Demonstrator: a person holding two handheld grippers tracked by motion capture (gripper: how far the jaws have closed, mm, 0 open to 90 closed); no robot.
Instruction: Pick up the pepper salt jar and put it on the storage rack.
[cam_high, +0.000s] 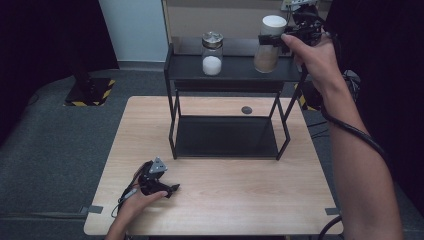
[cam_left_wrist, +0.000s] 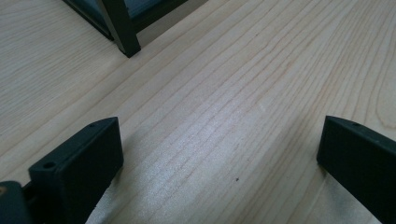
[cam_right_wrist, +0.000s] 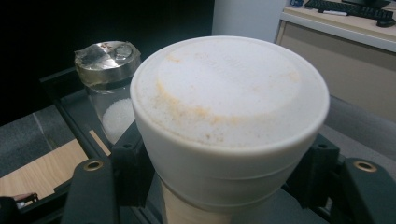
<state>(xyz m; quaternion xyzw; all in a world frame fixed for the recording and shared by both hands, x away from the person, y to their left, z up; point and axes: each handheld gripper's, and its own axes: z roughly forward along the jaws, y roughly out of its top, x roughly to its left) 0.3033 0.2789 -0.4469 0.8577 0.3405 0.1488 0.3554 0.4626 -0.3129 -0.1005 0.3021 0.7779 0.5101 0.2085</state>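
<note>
The left gripper (cam_high: 172, 189) rests on the wooden surface (cam_high: 225, 200), jaws spread wide with only bare wood between them. Farther off, on the black shelf's (cam_high: 230, 70) top level, the right gripper (cam_high: 272, 39) has its jaws pinching a jar (cam_high: 270, 45) just below its lid (cam_right_wrist: 229, 88). The lid is white, round and broad, dusted with orange-brown specks; the clear body holds tan powder. Beyond the jaws, to their left, stands a second jar (cam_high: 212, 53) with a metal cap and white grains.
</note>
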